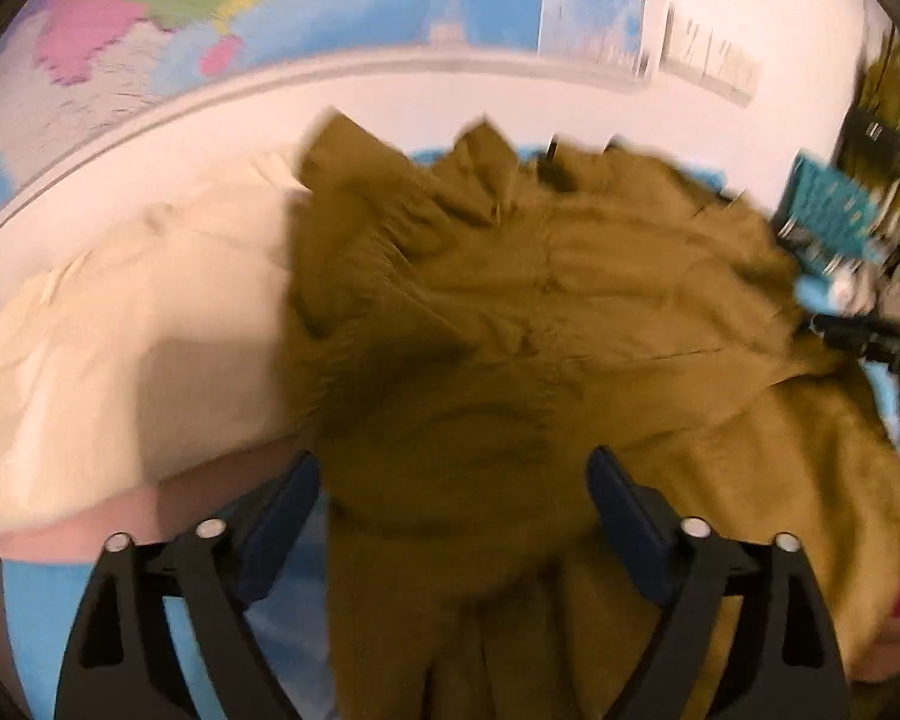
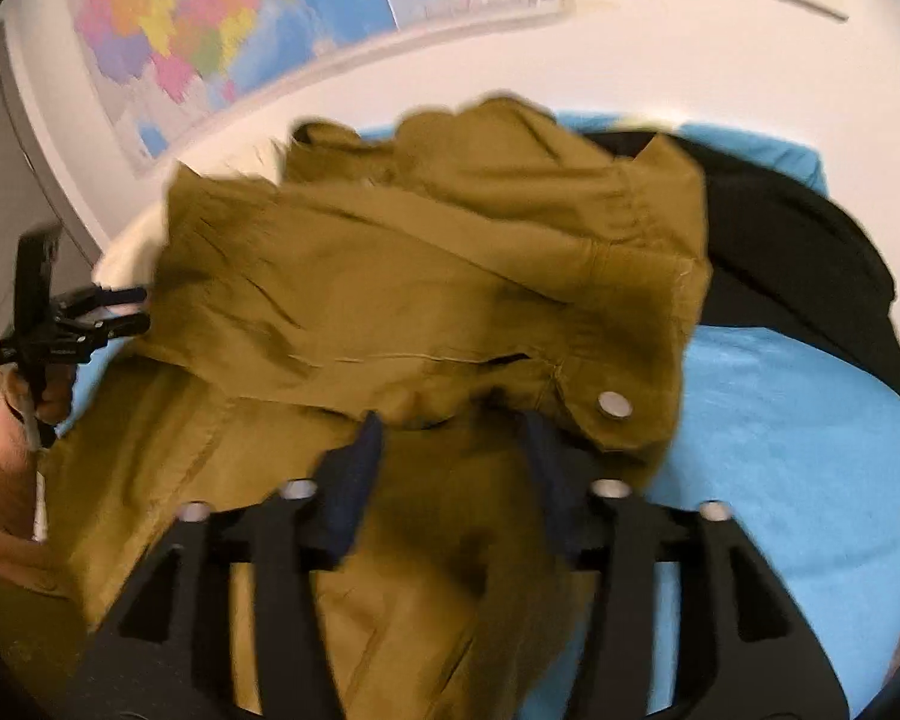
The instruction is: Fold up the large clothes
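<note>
A: On the blue-covered bench [image 2: 780, 420], item: olive jacket [image 2: 420, 276], lying bunched across the middle, cream cloth [image 1: 120, 330] at its left edge, black garment [image 2: 798, 252] at the far right.

B: Fingers?

A: Left gripper [image 1: 456, 498] gaped wide, right gripper [image 2: 450, 456] partly open; fabric lay between both pairs, neither pressing it.

B: Handling?

A: Probably best to smooth the folded layer flat and square its edges before regrasping. Both grippers pointed steeply downward over the near hem.

No readable text anywhere. The wall map [image 2: 222, 30] has coloured regions, but any lettering is blurred. Nothing legible on the olive garment [image 2: 390, 276].
</note>
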Tool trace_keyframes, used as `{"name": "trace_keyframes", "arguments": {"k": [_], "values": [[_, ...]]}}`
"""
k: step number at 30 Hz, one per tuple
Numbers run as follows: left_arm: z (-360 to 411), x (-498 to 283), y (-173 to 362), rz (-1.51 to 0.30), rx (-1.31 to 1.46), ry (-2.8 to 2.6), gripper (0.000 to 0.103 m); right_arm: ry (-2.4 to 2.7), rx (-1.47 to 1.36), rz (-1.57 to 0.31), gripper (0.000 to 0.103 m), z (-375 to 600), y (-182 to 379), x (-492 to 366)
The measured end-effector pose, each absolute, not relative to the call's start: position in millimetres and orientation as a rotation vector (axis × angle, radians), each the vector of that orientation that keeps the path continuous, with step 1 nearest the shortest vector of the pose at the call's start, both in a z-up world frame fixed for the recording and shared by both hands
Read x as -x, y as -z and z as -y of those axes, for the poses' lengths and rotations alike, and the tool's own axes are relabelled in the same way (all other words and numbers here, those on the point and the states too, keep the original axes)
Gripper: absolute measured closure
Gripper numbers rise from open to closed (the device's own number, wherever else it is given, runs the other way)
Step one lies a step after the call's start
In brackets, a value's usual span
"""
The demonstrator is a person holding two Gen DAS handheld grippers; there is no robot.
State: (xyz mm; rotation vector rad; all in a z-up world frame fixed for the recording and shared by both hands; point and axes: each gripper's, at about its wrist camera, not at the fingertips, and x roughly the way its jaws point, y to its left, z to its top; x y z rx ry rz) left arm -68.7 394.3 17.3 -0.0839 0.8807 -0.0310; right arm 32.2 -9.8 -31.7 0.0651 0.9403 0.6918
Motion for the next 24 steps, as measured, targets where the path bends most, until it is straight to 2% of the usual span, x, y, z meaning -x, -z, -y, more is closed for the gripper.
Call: {"name": "trace_keyframes", "arguments": {"k": [4,8,13,22,24], "values": [[-418,113,-26,-0.872,0.169,0.055,0.012,-0.702,-0.221,-0.934,0.034,43,22,1],[-426,149,0,-0.934,0.221,0.053,0.012,-0.661,-0.323,-0.974,0.03,70,34,37],[-423,181,28,-0.982,0.326,0.112,0.012,-0.634,-0.422,-1.021,0.019,102,47,82],[-397,219,36,-1.003,0.351,0.254,0.007,-0.743,-0.366,-1.034,0.018,79,52,128],[-394,226,37,-1.002,0.381,0.295,0.007,-0.799,-0.4,-1.037,0.024,75,53,132]]}}
